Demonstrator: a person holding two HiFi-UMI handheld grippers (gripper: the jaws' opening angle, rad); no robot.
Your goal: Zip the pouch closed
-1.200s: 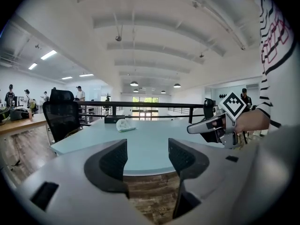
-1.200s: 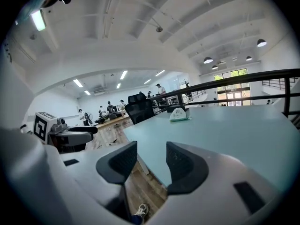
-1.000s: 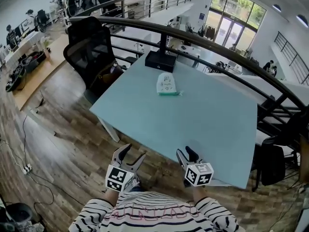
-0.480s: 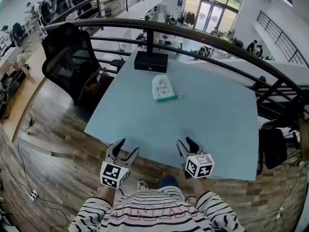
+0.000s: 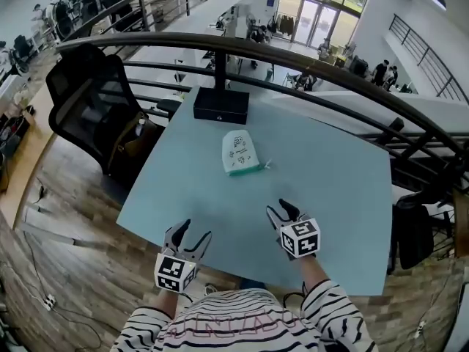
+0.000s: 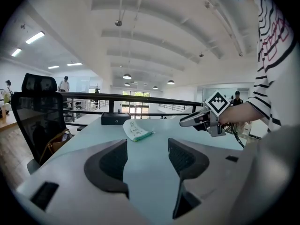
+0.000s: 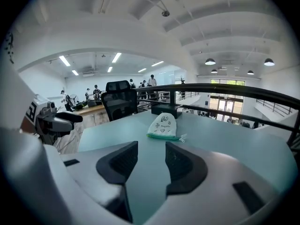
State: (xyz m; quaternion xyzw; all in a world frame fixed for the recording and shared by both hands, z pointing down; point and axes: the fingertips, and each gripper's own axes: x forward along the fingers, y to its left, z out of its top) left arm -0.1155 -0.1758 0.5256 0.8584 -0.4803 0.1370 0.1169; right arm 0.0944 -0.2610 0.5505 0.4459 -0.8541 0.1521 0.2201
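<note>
1. White-and-green pouch (image 5: 239, 153) lies flat on the tabletop (image 5: 330, 196), 12 o'clock of both grippers, well apart.
2. Jaws apart, nothing held: left gripper (image 5: 192, 231), right gripper (image 5: 282, 210).
3. Reach step, likely; next needs pinning the pouch and pinching the zip pull.

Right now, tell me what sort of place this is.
Probably an open-plan office, on a raised level: a mesh office chair beside a table, a railing behind it, and people at desks beyond.

Ahead of my left gripper (image 5: 192, 232) and right gripper (image 5: 281, 210), the pouch (image 5: 239, 152) is white with a green edge, the table (image 5: 330, 196) pale blue, the box (image 5: 220, 105) black.
</note>
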